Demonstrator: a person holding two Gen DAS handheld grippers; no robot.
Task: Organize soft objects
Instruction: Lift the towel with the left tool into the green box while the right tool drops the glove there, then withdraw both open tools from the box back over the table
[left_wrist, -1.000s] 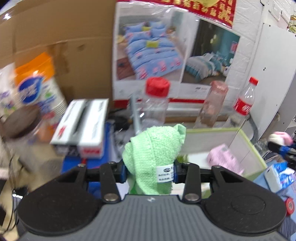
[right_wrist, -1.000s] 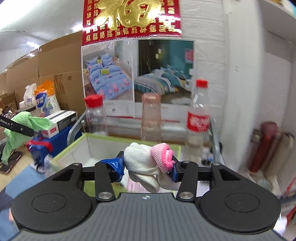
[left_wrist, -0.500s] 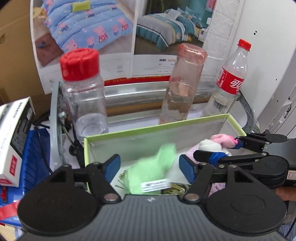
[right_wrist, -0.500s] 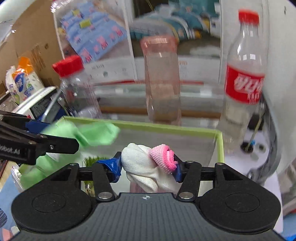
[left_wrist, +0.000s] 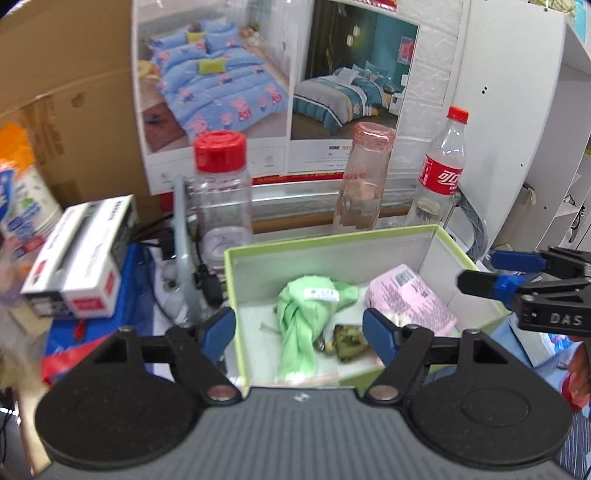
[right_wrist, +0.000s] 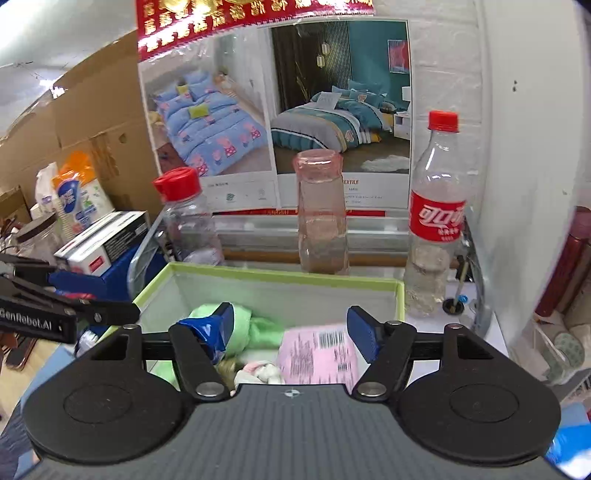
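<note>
Left wrist view: sits behind left gripper (left_wrist: 299, 328), looks forward and down into box (left_wrist: 332, 240) from close; right gripper (left_wrist: 517, 275) at right edge. Right wrist view: same downward angle, close, from box's other side; left gripper (right_wrist: 92, 314) at left edge. Shared: box, three bottles, poster (right_wrist: 280, 110).

My right body hides most of the white-pink sock (right_wrist: 263, 370) and the pink packet's (right_wrist: 318, 352) near end. Orange pack (left_wrist: 16, 192) at the left edge: blurred, cut off. Dark lump (left_wrist: 349, 338) beside the green towel (left_wrist: 306, 317): can't identify
</note>
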